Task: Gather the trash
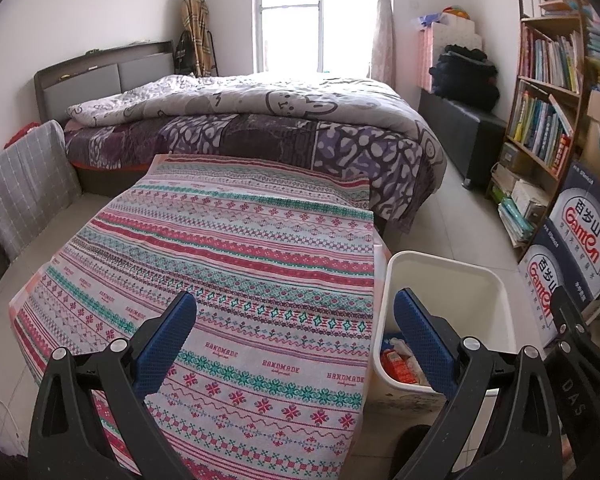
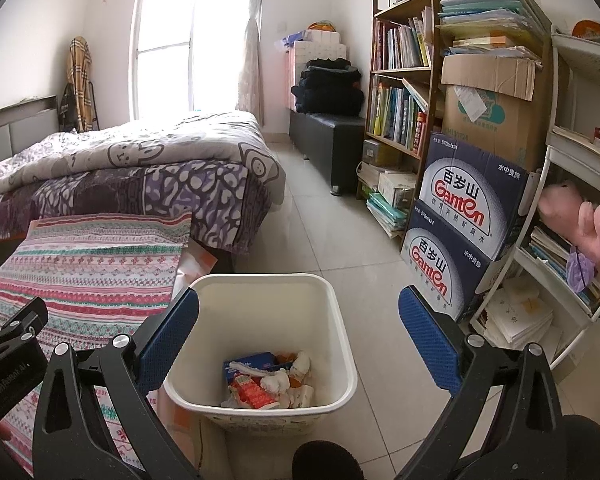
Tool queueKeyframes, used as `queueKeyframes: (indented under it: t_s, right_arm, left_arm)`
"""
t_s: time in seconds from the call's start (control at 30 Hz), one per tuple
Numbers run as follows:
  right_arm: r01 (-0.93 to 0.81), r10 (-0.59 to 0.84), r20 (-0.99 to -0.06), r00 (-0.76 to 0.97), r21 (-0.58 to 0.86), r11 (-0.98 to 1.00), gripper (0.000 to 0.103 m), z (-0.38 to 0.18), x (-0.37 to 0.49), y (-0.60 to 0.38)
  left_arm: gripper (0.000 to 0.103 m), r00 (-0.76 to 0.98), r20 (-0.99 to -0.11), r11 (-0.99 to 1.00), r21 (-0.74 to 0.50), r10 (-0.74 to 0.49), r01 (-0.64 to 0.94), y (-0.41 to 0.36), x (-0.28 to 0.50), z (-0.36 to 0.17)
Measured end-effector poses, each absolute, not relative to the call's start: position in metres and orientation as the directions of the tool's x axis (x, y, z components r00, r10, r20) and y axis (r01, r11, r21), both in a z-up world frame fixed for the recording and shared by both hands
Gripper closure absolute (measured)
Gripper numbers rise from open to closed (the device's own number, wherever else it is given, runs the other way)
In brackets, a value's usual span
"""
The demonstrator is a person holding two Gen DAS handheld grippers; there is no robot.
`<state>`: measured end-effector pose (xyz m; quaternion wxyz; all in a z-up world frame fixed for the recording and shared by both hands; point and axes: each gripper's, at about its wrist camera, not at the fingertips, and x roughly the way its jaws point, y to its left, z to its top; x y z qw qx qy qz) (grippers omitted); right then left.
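A white plastic trash bin (image 2: 342, 344) stands on the tiled floor beside a table. Inside it lies trash (image 2: 270, 382): a red-orange carton, a blue packet and crumpled white tissues. My right gripper (image 2: 298, 340) hovers above the bin, open, with nothing between its blue pads. The left gripper (image 1: 296, 340) hangs open over the table's patterned cloth (image 1: 236, 264), also holding nothing. From the left wrist view the bin (image 1: 504, 300) sits to the right of the table, with some trash (image 1: 398, 362) showing at its bottom. No trash is visible on the cloth.
A bed with a grey quilt (image 1: 252, 104) stands behind the table. A bookshelf (image 2: 404, 92), stacked water cartons (image 2: 460, 232) and a white rack (image 2: 572, 208) line the right wall. A dark bench (image 2: 328, 140) sits under folded clothes. Open tiled floor (image 2: 332, 224) lies beyond the bin.
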<state>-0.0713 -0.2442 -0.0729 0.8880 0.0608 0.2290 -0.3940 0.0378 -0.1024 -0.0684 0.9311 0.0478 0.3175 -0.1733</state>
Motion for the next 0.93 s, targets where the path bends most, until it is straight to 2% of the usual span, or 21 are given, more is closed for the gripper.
queueKeyframes:
  t_s: [0.93]
  right_arm:
    - [0.727, -0.670, -0.458, 0.584, -0.071, 0.683, 0.007, -0.0714, -0.0711, -0.2461]
  left_arm:
    - [0.007, 0.732, -0.607, 0.930, -0.032, -0.310, 0.367, -0.1051, 0.0363, -0.0665]
